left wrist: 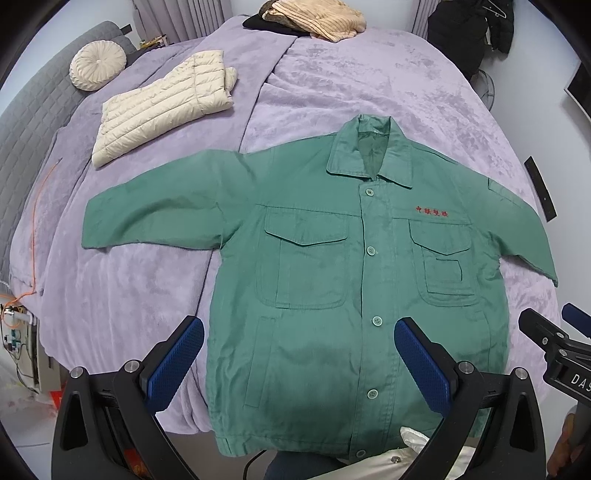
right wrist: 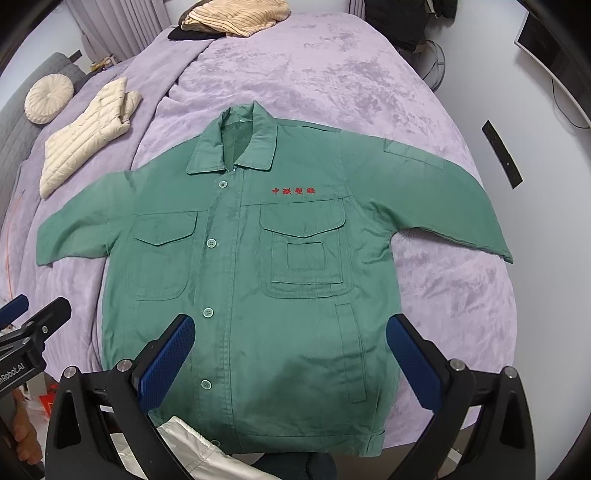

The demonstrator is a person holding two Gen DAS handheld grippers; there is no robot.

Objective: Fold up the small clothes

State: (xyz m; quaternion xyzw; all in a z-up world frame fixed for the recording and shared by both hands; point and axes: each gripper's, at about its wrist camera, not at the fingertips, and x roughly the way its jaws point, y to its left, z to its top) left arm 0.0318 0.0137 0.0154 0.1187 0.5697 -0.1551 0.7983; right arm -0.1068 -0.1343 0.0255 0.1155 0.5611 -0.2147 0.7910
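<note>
we've got the green jacket [left wrist: 332, 266] spread flat and buttoned on the purple bed [left wrist: 155, 280], sleeves out, hem by the near edge. our left tongs [left wrist: 299, 350] and right tongs [right wrist: 291, 347] both hover above it, spread wide, gripping nothing

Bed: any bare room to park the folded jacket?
Free: purple blanket between the green jacket collar and the tan clothes pile; also right of the jacket's sleeve. Crowded: the left side, with the cream puffer jacket and round cushion.
</note>
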